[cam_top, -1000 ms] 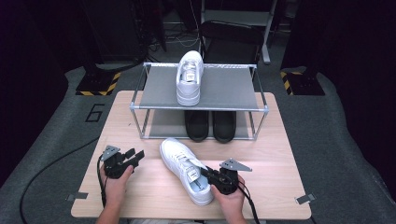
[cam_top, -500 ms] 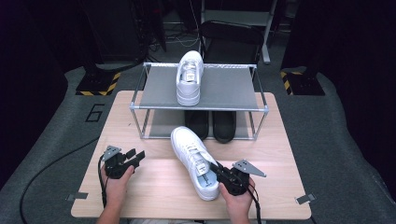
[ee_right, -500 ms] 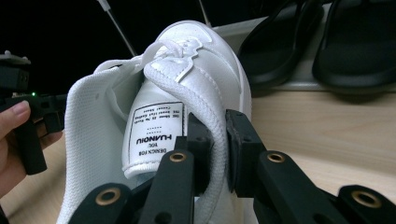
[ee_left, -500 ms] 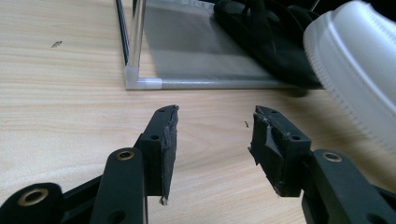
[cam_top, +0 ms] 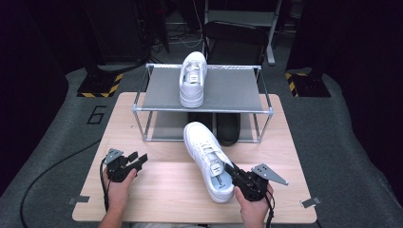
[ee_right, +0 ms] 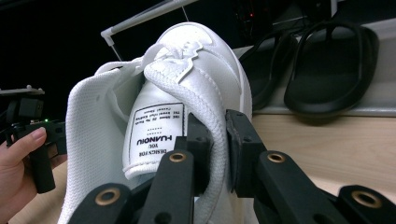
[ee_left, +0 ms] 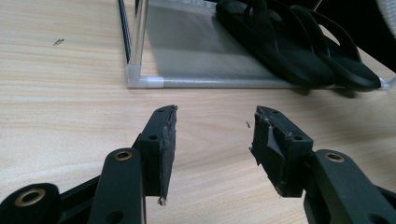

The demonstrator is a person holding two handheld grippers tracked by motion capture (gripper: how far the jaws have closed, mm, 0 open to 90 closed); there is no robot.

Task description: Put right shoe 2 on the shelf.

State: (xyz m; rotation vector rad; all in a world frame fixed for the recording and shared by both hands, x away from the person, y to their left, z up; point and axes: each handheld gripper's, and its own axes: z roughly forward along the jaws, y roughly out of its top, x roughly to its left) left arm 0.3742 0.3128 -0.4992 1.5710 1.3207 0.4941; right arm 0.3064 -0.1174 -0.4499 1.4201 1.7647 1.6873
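We gripped the white lace-up leather sneaker (cam_top: 208, 159) with our right gripper (cam_top: 236, 174), its two black jaws pinched tight on the padded collar wall at the shoe's opening. In the right gripper view the jaws sat nearly together with the rim of the sneaker (ee_right: 187, 88) squeezed between them, the printed label on the tongue facing the camera. From the high view the shoe lay slanted across the pale wooden table (cam_top: 166, 199), heel by our right hand and toe pointing towards the grey metal-framed shoe rack (cam_top: 223, 90), just short of its lower front rail; we could not tell whether the sole was touching the tabletop.

Our left gripper (cam_top: 134, 159) sat low over the left part of the table, well apart from the shoe. In the left gripper view its jaws stood wide with nothing but bare wood between them, pointing at the front corner post of the rack (ee_left: 140, 42).

A second white sneaker (cam_top: 193, 78) stood on the rack's top shelf, toe away from us. On the lower shelf sat a pair of black rubber flip-flop sandals (cam_top: 223, 126), side by side, seen close in the left gripper view (ee_left: 299, 46) and behind the held shoe in the right gripper view (ee_right: 327, 60).
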